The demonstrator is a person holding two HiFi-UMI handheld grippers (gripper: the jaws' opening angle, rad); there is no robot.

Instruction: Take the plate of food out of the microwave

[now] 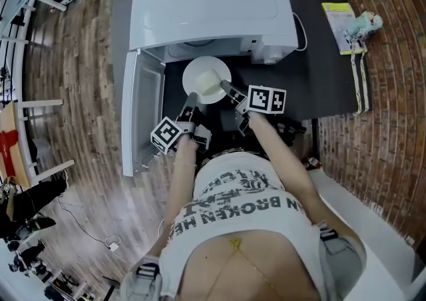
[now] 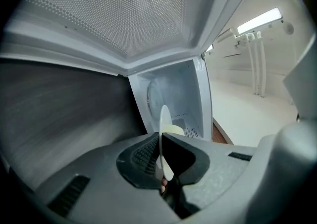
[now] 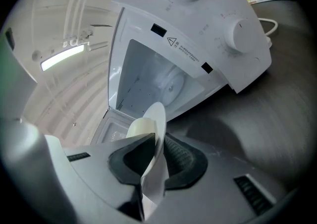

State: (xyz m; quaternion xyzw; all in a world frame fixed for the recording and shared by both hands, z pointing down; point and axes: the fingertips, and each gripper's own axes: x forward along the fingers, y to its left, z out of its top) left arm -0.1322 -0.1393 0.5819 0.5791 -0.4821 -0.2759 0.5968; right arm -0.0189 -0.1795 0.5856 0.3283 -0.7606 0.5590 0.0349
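Note:
A white plate (image 1: 207,80) with pale yellow food (image 1: 208,82) hangs just outside the mouth of the white microwave (image 1: 213,6), above the dark table. My left gripper (image 1: 191,101) is shut on the plate's near-left rim, my right gripper (image 1: 228,86) shut on its right rim. The left gripper view shows the plate (image 2: 164,139) edge-on between the jaws, with the food (image 2: 173,130) on its right face. The right gripper view has the plate (image 3: 155,134) pinched edge-on, the food (image 3: 140,128) on its left, and the empty microwave cavity (image 3: 158,82) behind.
The microwave door (image 1: 140,110) hangs open to the left of the plate. The dark table (image 1: 319,73) stretches right; a booklet and a small toy (image 1: 351,23) lie at its far right edge. A power cord (image 1: 301,30) runs beside the microwave.

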